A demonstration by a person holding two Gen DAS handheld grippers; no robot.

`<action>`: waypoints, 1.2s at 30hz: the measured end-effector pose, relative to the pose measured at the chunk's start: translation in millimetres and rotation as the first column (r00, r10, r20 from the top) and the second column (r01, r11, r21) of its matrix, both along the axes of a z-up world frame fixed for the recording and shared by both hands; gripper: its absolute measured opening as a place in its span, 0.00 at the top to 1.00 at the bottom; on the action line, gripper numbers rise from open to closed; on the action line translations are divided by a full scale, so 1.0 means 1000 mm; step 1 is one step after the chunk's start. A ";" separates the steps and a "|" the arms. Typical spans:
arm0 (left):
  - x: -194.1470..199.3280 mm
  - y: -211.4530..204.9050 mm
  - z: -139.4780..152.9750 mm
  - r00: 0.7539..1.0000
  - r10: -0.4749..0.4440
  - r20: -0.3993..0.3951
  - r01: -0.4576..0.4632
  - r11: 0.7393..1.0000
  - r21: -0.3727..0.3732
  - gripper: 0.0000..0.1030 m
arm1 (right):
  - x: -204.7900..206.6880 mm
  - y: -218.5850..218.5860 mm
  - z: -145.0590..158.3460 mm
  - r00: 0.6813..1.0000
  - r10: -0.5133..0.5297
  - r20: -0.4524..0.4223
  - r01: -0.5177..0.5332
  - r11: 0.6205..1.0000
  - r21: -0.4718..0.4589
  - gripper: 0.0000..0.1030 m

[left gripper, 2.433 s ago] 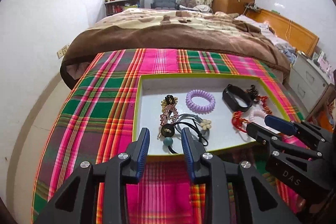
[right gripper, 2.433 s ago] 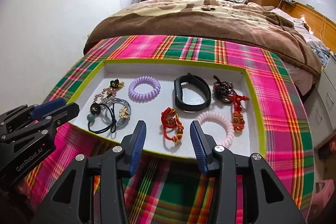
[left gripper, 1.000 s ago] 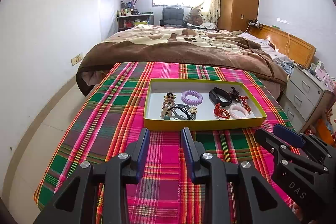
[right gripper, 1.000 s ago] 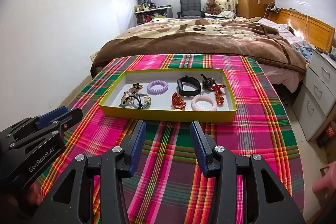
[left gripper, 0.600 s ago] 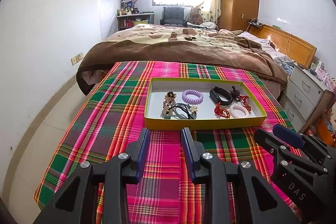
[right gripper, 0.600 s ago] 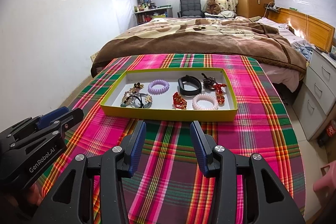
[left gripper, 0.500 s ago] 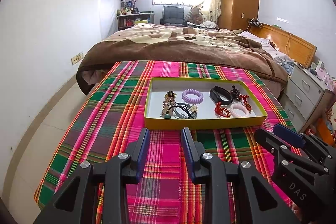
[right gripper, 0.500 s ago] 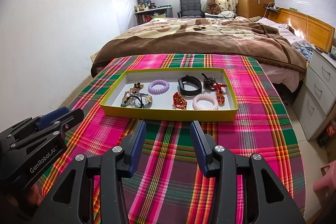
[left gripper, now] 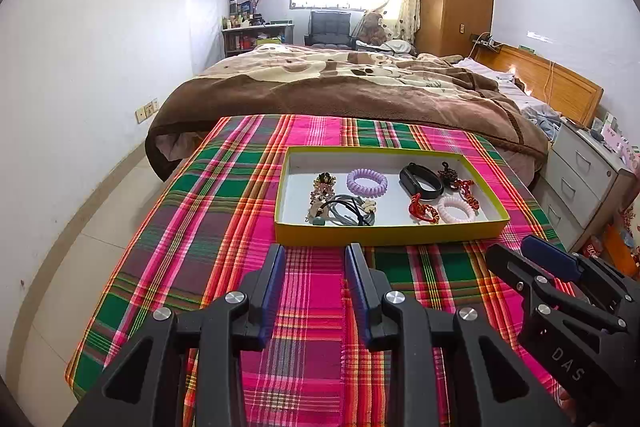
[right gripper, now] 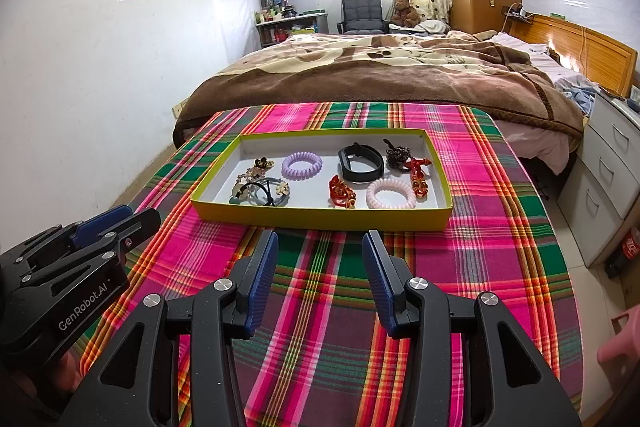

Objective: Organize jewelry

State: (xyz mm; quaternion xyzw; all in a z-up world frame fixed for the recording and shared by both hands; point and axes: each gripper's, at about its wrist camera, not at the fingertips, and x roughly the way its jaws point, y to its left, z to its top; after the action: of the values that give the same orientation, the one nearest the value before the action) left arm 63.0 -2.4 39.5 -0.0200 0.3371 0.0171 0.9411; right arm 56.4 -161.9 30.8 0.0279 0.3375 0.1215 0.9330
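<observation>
A yellow-rimmed tray (left gripper: 384, 234) (right gripper: 320, 218) lies on the plaid tablecloth and holds the jewelry. Inside it I see a purple coil band (left gripper: 367, 181) (right gripper: 302, 165), a black wristband (left gripper: 421, 180) (right gripper: 361, 161), a pink coil band (left gripper: 457, 209) (right gripper: 391, 193), a red ornament (left gripper: 422, 207) (right gripper: 341, 191), a dark beaded piece with red tassel (right gripper: 408, 163) and tangled hair ties (left gripper: 344, 213) (right gripper: 260, 189). My left gripper (left gripper: 314, 259) (right gripper: 120, 223) is open and empty, well short of the tray. My right gripper (right gripper: 320, 247) (left gripper: 516, 251) is open and empty too.
The plaid tablecloth (right gripper: 500, 227) covers a table at the foot of a bed with a brown blanket (left gripper: 360, 87). White drawers (right gripper: 604, 179) stand to the right, with a pink stool (right gripper: 622, 339) near the table's right corner. A white wall runs along the left.
Since the oldest frames both grippers drew back and up from the tray, which was right at the fingertips. Over the last second nothing has moved.
</observation>
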 end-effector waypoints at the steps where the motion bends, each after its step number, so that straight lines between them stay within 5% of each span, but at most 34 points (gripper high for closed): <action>1: 0.000 0.000 0.000 1.000 -0.001 0.001 0.001 1.000 0.000 0.70 | 0.000 0.000 0.000 1.000 0.000 0.000 0.000 1.000 0.000 0.56; 36: 0.002 0.004 -0.003 1.000 0.021 -0.018 -0.021 1.000 0.007 0.70 | -0.001 -0.001 0.000 1.000 -0.004 -0.001 0.004 1.000 -0.004 0.57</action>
State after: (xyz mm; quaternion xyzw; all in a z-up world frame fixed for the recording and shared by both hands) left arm 65.1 1.1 36.7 -0.0204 0.3455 0.0280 0.9378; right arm 55.3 -162.6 30.5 0.0268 0.3382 0.1192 0.9331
